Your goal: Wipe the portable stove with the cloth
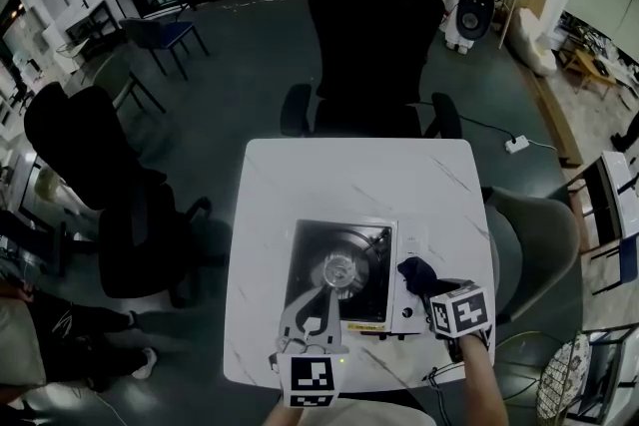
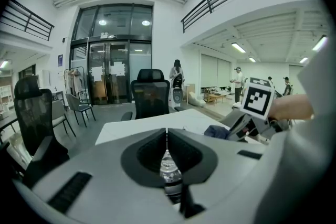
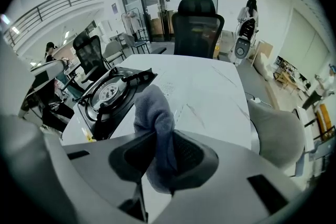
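Grey flooring surrounds a white marble-patterned table (image 1: pixel 349 177), with a black office chair (image 1: pixel 374 35) pushed up at its far side in the upper middle of the head view. A second black chair (image 1: pixel 130 214) sits at the left and a grey padded chair (image 1: pixel 534 244) at the right edge. On the table's near half, in the lower middle of the frame, rests the portable stove (image 1: pixel 344 309), a single-burner unit with a round burner (image 1: pixel 337 269) in a dark top and a pale control panel on its right side

At the lower right of the head view, the right gripper (image 1: pixel 424 282) is clamped on a dark blue cloth (image 1: pixel 414 271), which sits bunched over the stove's control panel. Whether the cloth touches the panel cannot be told. In the right gripper view the cloth (image 3: pixel 154 118) stands up in a thick fold between the two jaws, with the stove (image 3: pixel 113 94) to its left and bare table (image 3: pixel 210 92) beyond

The left gripper (image 1: pixel 308 306) hovers at the lower middle of the head view, over the stove's front left part. In its own view the jaws of the left gripper (image 2: pixel 166 139) meet along a thin line and grip nothing, and the cloth (image 2: pixel 215 131) shows at the right
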